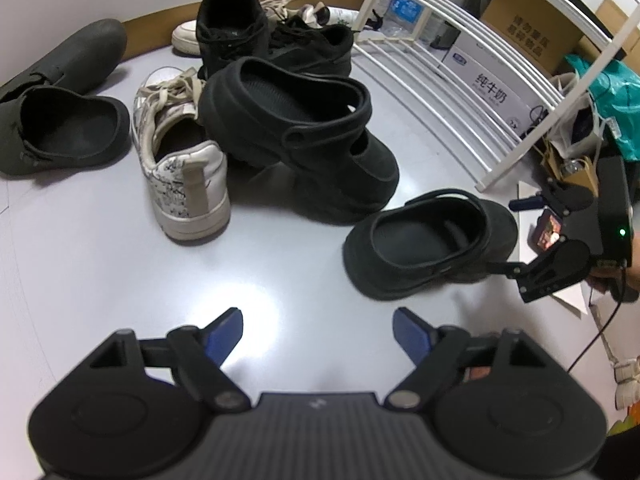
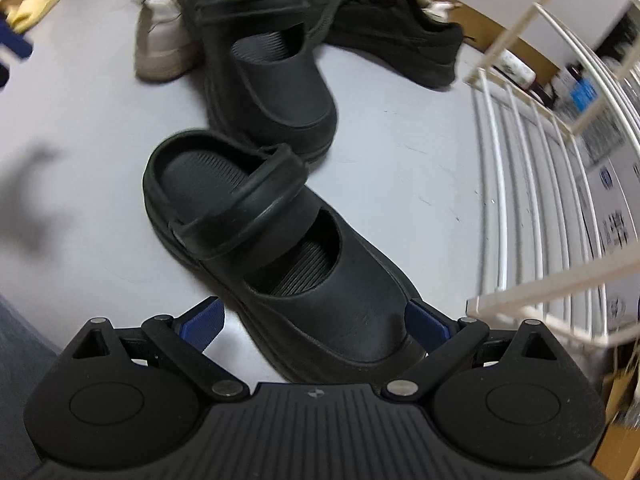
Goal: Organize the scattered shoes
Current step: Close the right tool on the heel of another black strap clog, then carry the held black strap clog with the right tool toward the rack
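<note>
In the left wrist view, the left gripper [image 1: 318, 330] sits at the bottom centre with its blue-padded jaws spread wide over bare grey floor [image 1: 120, 272], nothing between them. In the right wrist view, the right gripper [image 2: 314, 322] also stands wide, its blue pads on either side of the toe of a black strapped clog [image 2: 280, 248]; whether the pads touch the toe cannot be told. Just above this clog in the frame, a second black clog [image 2: 264, 76] leans against the pile of shoes. From the left wrist view, the near clog [image 1: 432, 240] lies at right centre on the floor, with the right gripper [image 1: 516, 236] at its far right end. The shoe pile fills the upper middle: the tilted clog [image 1: 296, 124], a white printed sneaker [image 1: 184, 168] to its left, black lace-up sneakers [image 1: 256, 36] above, and dark green shoes [image 1: 56, 120] at the left edge. A white wire shoe rack [image 1: 472, 80] stands at upper right.
</note>
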Tool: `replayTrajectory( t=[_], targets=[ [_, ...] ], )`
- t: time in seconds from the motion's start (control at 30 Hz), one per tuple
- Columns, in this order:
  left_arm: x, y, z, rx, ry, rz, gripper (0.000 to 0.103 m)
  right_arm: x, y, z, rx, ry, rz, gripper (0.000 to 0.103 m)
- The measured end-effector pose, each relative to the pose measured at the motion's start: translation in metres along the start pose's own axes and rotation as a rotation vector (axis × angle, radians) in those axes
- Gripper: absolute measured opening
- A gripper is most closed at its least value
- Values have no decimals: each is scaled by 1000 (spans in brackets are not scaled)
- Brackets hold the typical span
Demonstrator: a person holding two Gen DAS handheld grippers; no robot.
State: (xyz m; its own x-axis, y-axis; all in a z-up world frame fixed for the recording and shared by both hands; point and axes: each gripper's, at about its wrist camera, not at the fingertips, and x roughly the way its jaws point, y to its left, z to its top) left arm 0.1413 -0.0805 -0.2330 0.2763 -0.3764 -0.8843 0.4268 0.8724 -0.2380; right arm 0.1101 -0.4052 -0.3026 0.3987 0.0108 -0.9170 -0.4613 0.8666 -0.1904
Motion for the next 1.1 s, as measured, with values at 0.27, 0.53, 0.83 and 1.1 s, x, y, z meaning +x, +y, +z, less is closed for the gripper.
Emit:
replayTrajectory(
  t=[0.27, 0.53, 0.83, 1.1],
  targets=[
    [3, -1, 0, 3, 7, -1, 84, 13, -2, 4, -15, 10, 29, 100],
    [4, 0, -1, -1, 13, 1, 84, 17, -3, 2, 57, 18, 4, 98],
    [5, 1, -1, -4, 18, 5, 84, 7, 2, 4, 89, 57, 31, 95],
    [5, 3, -3, -10, 22, 11, 84, 13, 2, 4, -187, 33, 56, 95]
  ],
)
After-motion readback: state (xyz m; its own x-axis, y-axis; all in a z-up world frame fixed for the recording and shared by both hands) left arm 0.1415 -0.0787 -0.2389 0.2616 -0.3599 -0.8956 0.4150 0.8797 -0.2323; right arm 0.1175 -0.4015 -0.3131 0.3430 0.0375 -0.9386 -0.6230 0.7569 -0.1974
